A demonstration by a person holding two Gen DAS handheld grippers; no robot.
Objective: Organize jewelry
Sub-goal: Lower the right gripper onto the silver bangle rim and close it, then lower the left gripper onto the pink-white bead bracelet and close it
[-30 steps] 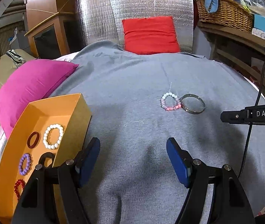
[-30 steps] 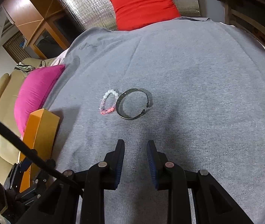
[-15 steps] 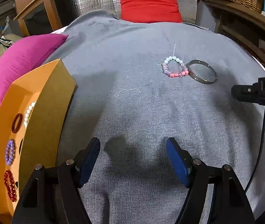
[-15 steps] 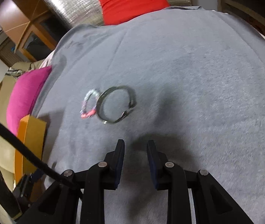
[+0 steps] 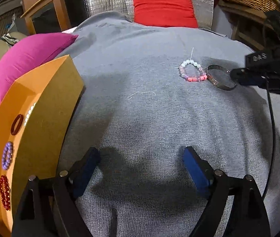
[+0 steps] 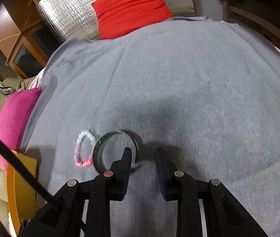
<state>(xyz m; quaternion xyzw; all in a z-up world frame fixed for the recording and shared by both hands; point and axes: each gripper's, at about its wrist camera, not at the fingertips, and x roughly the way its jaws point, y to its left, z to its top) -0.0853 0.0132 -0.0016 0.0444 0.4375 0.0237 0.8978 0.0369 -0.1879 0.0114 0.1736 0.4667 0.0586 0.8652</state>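
1. left gripper (image 5: 141,159): jaws wide, just been opening, nothing between them, over grey cloth (image 5: 159,128).
2. right gripper (image 6: 143,154): jaws narrowly apart, empty; its left finger overlaps the metal bangle (image 6: 102,144).
3. beaded bracelet (image 6: 84,148) lies just left of the bangle.
4. orange box (image 5: 41,118) left of the left gripper.
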